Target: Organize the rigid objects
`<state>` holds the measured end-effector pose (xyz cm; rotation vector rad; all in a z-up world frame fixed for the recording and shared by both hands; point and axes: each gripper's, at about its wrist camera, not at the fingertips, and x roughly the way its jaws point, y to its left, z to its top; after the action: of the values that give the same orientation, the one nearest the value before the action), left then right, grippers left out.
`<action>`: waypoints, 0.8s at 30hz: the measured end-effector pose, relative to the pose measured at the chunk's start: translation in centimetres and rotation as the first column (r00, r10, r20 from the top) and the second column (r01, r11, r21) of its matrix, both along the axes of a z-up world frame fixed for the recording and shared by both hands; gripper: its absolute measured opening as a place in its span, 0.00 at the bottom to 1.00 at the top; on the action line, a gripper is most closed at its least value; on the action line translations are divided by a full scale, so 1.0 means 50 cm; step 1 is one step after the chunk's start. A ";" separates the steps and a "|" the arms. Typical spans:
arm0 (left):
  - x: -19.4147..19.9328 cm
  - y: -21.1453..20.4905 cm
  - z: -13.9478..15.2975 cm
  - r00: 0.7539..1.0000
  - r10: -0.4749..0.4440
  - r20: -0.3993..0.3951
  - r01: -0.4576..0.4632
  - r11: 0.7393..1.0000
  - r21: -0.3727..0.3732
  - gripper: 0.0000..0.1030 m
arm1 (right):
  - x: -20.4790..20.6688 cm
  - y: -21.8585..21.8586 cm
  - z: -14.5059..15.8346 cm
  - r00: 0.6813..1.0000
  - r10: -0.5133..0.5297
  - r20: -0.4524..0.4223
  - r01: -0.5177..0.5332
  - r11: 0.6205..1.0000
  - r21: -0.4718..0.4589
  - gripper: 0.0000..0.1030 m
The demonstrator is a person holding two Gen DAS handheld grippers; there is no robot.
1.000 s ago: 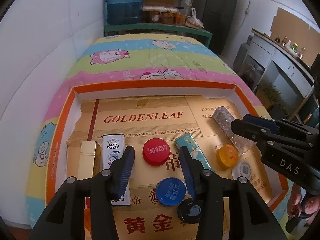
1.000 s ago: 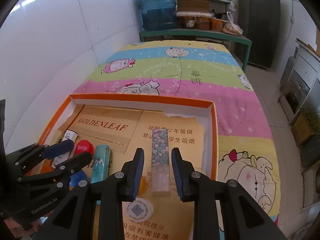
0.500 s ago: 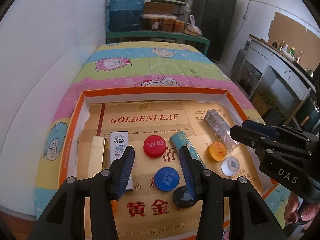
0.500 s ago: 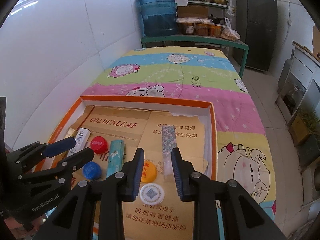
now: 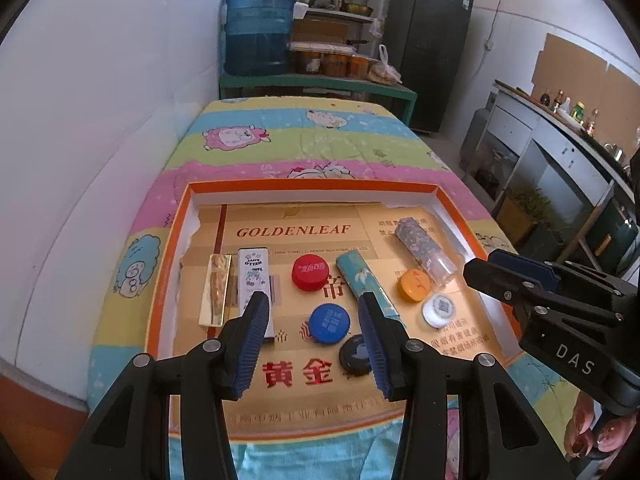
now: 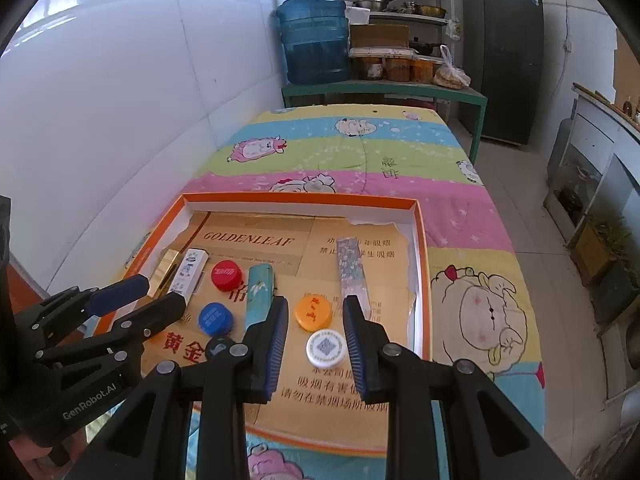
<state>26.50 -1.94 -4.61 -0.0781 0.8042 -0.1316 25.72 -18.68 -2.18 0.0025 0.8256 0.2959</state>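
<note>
Both grippers hang above the near edge of the shallow orange-rimmed cardboard tray [image 5: 452, 200], and neither holds anything. The left gripper [image 5: 314, 344] has its blue-padded jaws apart with only air between them; the right gripper [image 6: 316, 344] has its jaws closer together, a gap showing, also bare.

Everything to be sorted lies inside the tray. Toward its left wall sit a gold rectangular lighter [image 5: 216, 288] and, just beside it, a white printed flat tin case [image 5: 256, 280]. Near the tray's middle are a red plastic bottle cap [image 5: 310, 272], a blue plastic bottle cap [image 5: 329, 323] nearer the front edge, and a teal cylindrical tube [image 5: 362, 280] lying slantwise. A black round lid [image 5: 354, 354] is partly hidden behind a left finger. Toward the right wall lie a floral-patterned tube with a clear end [image 5: 424, 248], an orange plastic cap [image 5: 415, 285] and a white round cap with a printed code [image 5: 439, 310].

The pieces look roughly grouped already (long things and caps mixed in one row), so I judge this a pause between picks. The next move calls for choosing one piece, lowering a gripper squarely over it and closing; the caps are low and flat, so the pads must reach nearly to the tray floor.
</note>
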 end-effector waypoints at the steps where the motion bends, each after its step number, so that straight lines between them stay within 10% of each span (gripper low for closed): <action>1: -0.006 0.001 0.004 1.000 0.001 0.004 -0.001 1.000 -0.001 0.47 | -0.004 -0.001 0.003 1.000 0.000 0.003 0.000 1.000 0.001 0.27; 24: -0.149 0.013 0.060 0.997 0.027 0.069 -0.027 1.000 -0.005 0.47 | -0.158 0.010 0.061 0.994 -0.028 0.106 0.028 1.000 0.002 0.27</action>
<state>19.05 -1.30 -1.62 -0.0878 0.7334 -0.1102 17.82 -18.18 0.86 -0.0007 0.7198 0.2674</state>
